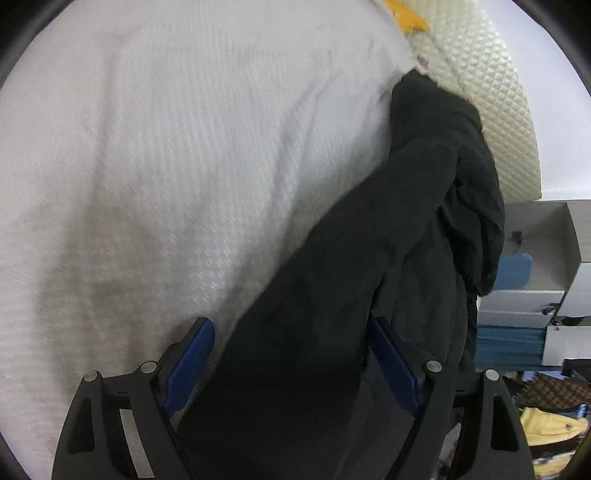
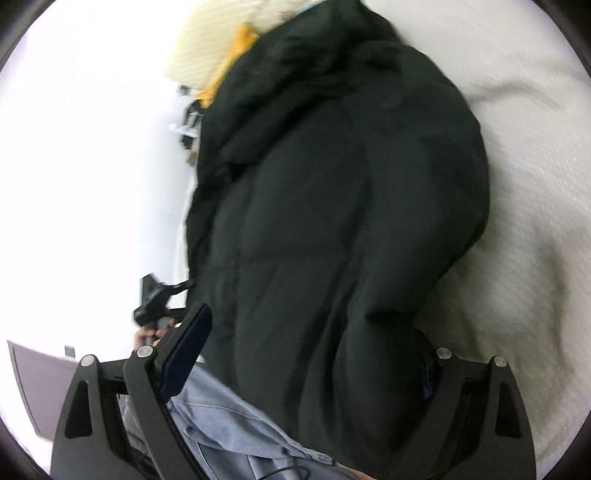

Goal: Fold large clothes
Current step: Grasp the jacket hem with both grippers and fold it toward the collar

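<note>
Left wrist view: at the bottom of the frame the left claw (image 1: 291, 360) stands wide, its blue pads (image 1: 190, 363) either side of a thick band of the black coat (image 1: 332, 295); the fabric fills most of the gap, but whether the pads press on it cannot be told. From there the coat runs up and to the right across a white textured bed cover (image 1: 166, 166), ending in a bunched fold at the upper right; beyond it lies a cream quilted pillow (image 1: 491, 96), with an orange item (image 1: 406, 14) at the top edge; open white boxes (image 1: 546, 251) sit far right.

Right wrist view: the right claw (image 2: 314, 354) is at the bottom, also wide; its left pad (image 2: 186, 354) stands clear of the cloth, while the right one is buried behind a puffy bulge of the coat (image 2: 351, 203), so the claw reads as released, with cloth between the jaws. Pale denim (image 2: 229, 421) shows below; the other claw (image 2: 159, 299) is small at the left edge. The coat fills the centre and reaches to the top.

Judgement: the coat looks padded, soft and bulky, fairly heavy and limp; smooth cloth may slip; it will sag and spring back from a fold. Best hold is a firm edge, such as hem, shoulder seam or collar, gathered thin enough to fit between the pads, one claw at each end.
</note>
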`<control>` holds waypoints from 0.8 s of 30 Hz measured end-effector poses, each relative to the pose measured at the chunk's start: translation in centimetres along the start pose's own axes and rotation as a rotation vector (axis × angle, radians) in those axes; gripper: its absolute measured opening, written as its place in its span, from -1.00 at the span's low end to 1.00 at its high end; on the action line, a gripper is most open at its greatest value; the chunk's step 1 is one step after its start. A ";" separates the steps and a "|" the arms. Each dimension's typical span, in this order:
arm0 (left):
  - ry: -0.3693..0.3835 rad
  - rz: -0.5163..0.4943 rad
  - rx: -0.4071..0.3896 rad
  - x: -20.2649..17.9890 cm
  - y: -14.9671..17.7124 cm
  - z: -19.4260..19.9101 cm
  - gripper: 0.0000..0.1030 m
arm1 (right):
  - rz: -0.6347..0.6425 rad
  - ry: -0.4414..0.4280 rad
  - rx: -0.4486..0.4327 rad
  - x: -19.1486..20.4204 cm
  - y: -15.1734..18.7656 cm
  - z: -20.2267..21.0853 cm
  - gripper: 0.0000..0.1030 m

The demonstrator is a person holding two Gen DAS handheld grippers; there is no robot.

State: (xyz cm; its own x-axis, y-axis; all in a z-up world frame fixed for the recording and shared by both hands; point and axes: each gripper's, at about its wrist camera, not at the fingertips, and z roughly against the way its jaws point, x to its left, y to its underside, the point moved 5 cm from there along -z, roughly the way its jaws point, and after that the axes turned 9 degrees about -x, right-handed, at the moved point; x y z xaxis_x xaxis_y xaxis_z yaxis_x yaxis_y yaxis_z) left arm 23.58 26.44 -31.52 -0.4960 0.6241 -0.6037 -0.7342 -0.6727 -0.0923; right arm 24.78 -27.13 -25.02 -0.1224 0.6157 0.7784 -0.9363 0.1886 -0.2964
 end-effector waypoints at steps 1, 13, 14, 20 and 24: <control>0.002 0.008 0.020 0.0 0.2 -0.4 0.65 | -0.006 0.002 0.001 0.1 -0.4 -0.1 0.76; 0.049 -0.103 0.096 -3.0 1.7 -2.4 0.64 | -0.208 0.218 0.047 -5.0 0.3 -0.9 0.57; 0.064 -0.112 0.107 -3.4 1.9 -2.6 0.64 | -0.214 0.219 0.051 -5.2 0.4 -1.2 0.57; 0.182 -0.154 0.127 -6.1 2.7 -2.2 0.62 | -0.184 0.265 0.094 -5.3 0.8 -2.3 0.57; 0.169 -0.176 0.135 -7.2 3.1 -2.7 0.59 | -0.192 0.321 0.089 -5.8 0.9 -2.5 0.59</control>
State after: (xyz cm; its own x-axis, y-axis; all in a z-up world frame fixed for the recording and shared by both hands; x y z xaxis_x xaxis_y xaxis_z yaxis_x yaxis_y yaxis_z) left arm 26.16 18.81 -29.64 -0.2788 0.6439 -0.7125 -0.8631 -0.4934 -0.1081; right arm 25.49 -28.66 -31.17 0.1542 0.7862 0.5984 -0.9589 0.2652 -0.1013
